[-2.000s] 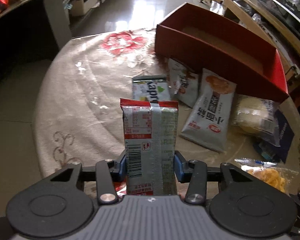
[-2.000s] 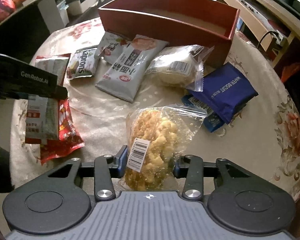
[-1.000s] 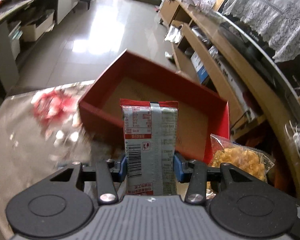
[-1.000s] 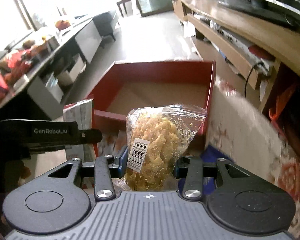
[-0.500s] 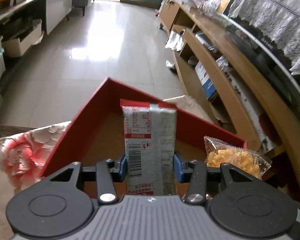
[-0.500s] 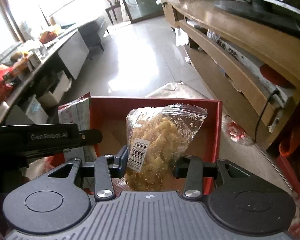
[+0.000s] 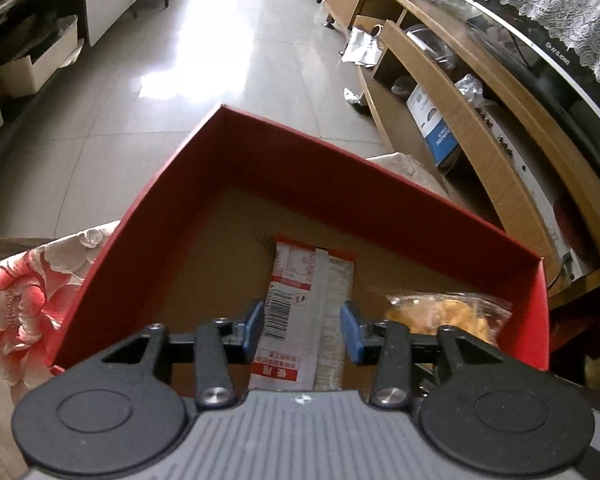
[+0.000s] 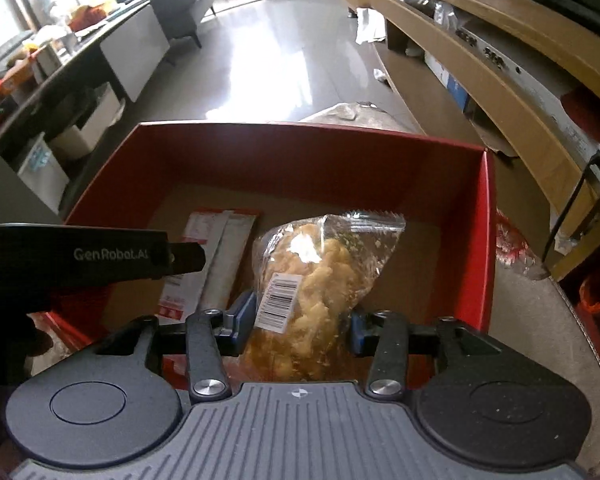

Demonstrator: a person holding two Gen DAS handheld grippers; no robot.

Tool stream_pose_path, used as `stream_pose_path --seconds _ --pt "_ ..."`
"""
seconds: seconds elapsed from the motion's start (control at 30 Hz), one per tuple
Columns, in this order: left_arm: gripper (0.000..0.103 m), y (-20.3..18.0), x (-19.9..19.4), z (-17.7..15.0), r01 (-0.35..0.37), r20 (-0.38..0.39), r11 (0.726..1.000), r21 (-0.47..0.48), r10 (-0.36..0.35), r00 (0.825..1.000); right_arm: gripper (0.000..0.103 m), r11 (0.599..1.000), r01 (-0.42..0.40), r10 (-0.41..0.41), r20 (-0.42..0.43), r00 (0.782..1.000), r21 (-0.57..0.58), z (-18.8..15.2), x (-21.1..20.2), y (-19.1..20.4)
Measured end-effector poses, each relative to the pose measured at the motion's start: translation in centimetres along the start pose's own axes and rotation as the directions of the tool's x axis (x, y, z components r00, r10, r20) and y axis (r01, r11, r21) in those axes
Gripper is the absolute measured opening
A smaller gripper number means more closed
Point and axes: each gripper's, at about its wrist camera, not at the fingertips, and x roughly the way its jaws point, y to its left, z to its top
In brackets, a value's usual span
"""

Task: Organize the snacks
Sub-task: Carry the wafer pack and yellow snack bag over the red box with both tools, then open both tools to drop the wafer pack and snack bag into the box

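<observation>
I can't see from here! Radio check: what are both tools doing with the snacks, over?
Both tools opening over red box. Left tool dropping silver packet; right tool dropping clear bag. Nothing blocking.

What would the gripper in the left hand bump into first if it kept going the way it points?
Probably the red-and-white snack packet lying between the opening jaws of the left gripper, then the cardboard floor of the red box under it. Depth is hard to judge here.
</observation>
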Motion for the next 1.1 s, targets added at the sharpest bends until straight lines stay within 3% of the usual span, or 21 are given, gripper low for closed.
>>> stream_pose_path --seconds 0.2,0.5,0.77,1.1 --pt "0.057 -0.1 -2.0 -0.2 0.009 0.023 1.000 -0.006 -0.009 1.000 0.079 0.999 0.026 -0.025 0.058 0.998 -0.031 0.2 -1.6 0.4" --pt "0.063 2.0 -6.2 -1.6 0.004 0.048 0.999 -0.039 -0.003 0.999 0.079 0.999 0.044 -0.042 0.117 0.992 -0.014 -0.1 -4.6 -0.2" --pt "0.065 5.8 -8.7 -5.3 -0.028 0.025 0.995 -0.091 0.031 0.999 0.080 0.999 0.040 -0.037 0.085 0.996 -0.034 -2.7 -6.1 1.2" --pt "0.065 9.5 -9.1 -9.4 -0.073 -0.040 0.983 -0.169 0.067 0.997 0.081 0.998 0.017 -0.014 0.044 0.999 -0.054 -5.9 -7.5 2.7"
